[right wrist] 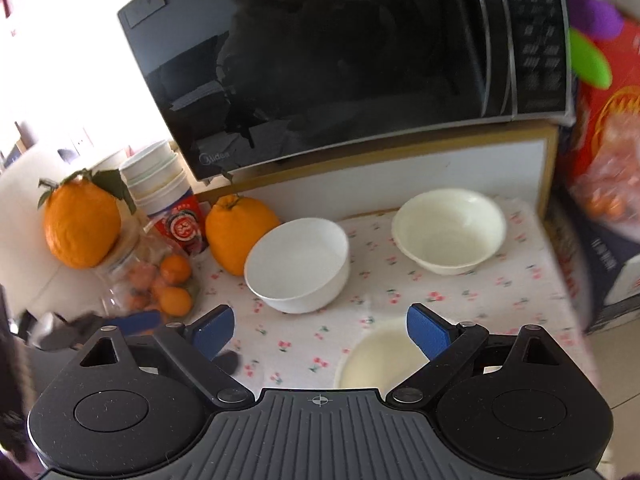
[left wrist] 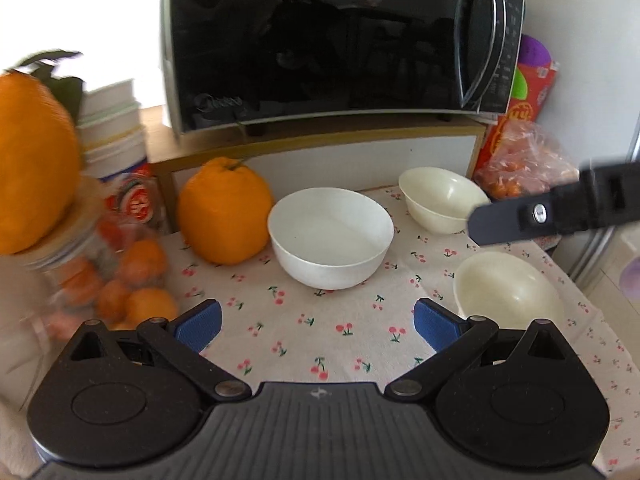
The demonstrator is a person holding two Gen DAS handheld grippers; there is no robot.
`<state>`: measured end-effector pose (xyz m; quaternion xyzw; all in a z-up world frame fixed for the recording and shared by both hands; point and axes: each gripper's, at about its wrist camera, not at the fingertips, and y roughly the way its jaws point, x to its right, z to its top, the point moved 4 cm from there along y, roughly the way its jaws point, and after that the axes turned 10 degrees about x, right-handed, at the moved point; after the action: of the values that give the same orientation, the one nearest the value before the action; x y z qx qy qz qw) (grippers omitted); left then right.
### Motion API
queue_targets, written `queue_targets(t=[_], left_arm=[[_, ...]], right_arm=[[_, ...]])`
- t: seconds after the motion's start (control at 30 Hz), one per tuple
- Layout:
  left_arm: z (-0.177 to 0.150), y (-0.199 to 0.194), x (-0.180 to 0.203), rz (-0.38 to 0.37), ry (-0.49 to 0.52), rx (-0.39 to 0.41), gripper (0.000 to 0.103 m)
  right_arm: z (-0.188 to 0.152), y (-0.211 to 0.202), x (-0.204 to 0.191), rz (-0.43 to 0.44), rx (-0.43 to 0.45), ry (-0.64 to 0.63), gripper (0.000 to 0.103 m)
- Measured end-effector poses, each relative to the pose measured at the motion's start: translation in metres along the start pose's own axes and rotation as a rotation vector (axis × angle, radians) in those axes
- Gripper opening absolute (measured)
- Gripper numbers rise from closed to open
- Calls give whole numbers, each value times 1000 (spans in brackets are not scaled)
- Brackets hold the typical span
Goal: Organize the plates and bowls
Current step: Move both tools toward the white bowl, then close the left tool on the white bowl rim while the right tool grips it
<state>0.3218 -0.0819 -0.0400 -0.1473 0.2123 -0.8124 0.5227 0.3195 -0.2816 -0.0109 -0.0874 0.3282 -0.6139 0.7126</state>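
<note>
While both my left gripper [left wrist: 316, 320] and right gripper [right wrist: 320, 328] hang released, I'd approach the cream bowl [right wrist: 376, 356] right of the white bowl [right wrist: 297, 265] rim-first.

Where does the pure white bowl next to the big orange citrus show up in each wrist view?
Left wrist: the white bowl sits centre frame, right of the large citrus.
Right wrist: the white bowl is left of centre, again right of the large citrus.
Shared landmark: the black microwave behind it.
</note>
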Motion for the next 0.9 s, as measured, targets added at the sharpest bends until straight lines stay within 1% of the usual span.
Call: queue_targets(t=[0.13,0.23,0.33,0.57,0.73,0.8,0.83,0.87,0.9], left_arm=[[-2,21,0,-42,20,4,102],[-3,34,1,-69,15,11,102],[-4,47,-1,-90,14,14,102],[-10,61,4,-104,67,22,102],[-11,63,5,-123,64,30,97],[-10,66,8,-138,64,33,95],[-9,66,9,-145,66,34,93],[-8,68,10,-149,70,33,92],[-6,70,11,-150,74,32,91]], right_arm=[[3,27,7,62,-20,86,95],[4,47,10,83,-41,124,95],[3,66,12,79,-72,122,95],[1,99,28,59,-84,184,95],[1,110,36,46,-75,214,93],[1,112,37,46,-73,215,87],[1,114,36,45,-72,214,80],[1,114,36,44,-71,212,71],[1,116,36,41,-69,212,66]])
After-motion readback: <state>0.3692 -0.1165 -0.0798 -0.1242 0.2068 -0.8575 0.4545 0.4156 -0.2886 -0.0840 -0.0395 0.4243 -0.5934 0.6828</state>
